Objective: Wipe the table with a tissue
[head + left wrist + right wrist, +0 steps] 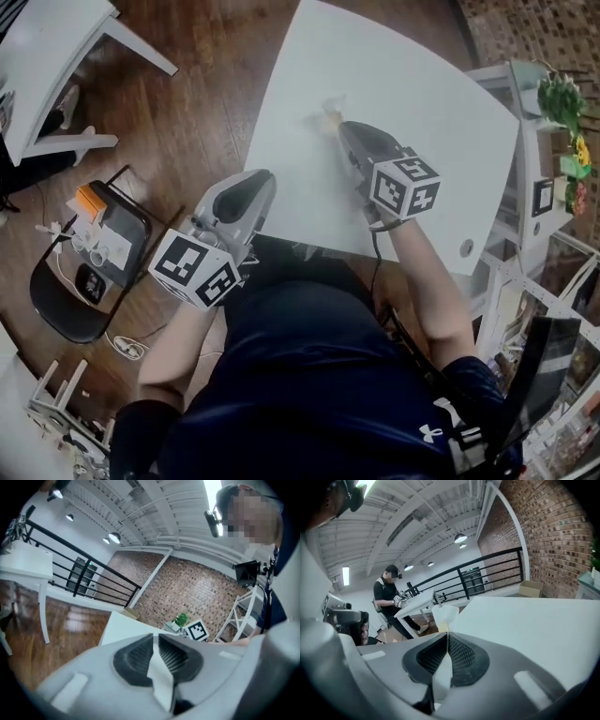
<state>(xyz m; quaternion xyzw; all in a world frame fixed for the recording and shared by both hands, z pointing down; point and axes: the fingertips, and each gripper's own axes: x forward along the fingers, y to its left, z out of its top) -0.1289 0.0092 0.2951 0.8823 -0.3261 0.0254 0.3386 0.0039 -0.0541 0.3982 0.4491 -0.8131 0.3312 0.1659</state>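
Right gripper (341, 127) pinched tight on crumpled tissue (329, 116) over the middle of the table (422, 103), likely for wiping; left gripper (264, 179) closed, empty, parked off near-left edge

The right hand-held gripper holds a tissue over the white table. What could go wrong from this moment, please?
1. Only a small tuft of the tissue sticks out past the right hand-held gripper, so its hard tips may rub the table instead of the paper.
2. The thin tissue seems pinched only at the jaw tips; dragging it across the table may tear it or pull it free.
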